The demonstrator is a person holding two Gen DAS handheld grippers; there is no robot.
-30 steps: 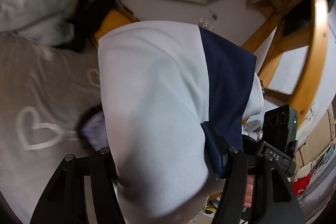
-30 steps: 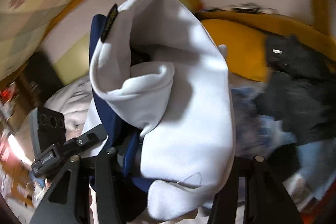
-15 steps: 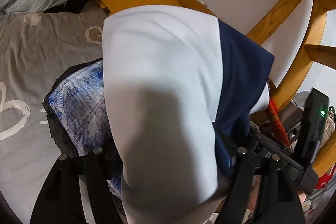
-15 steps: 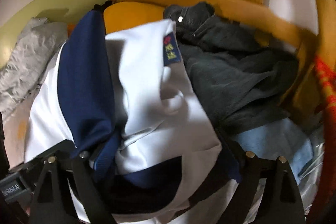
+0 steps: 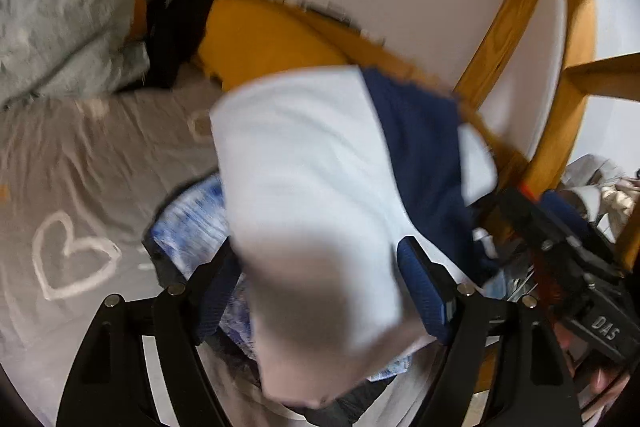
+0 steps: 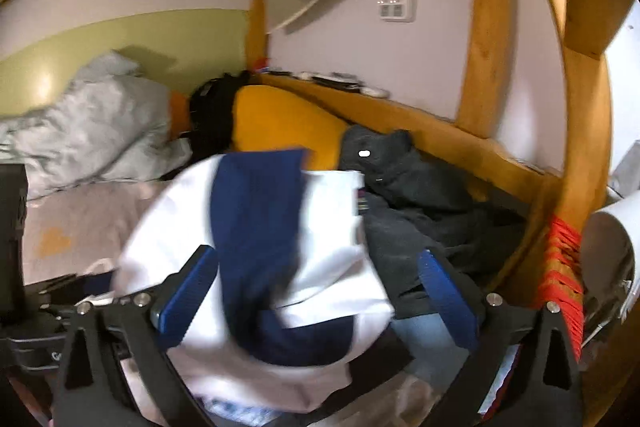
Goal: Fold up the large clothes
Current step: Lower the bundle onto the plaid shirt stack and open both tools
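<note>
A grey heart-print bed sheet (image 5: 72, 163) carries a folded white-and-navy garment (image 5: 320, 195) atop a blue plaid piece (image 5: 196, 223), beside dark grey clothes (image 6: 416, 203). Both grippers' fingers (image 5: 424, 291) (image 6: 448, 299) are opening wide, garment loose between.

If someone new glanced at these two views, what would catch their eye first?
The folded white and navy garment fills the middle of both views, lying between the opening jaws of the left gripper and the right gripper. Behind it sits an orange pillow against the wooden bed frame.
</note>
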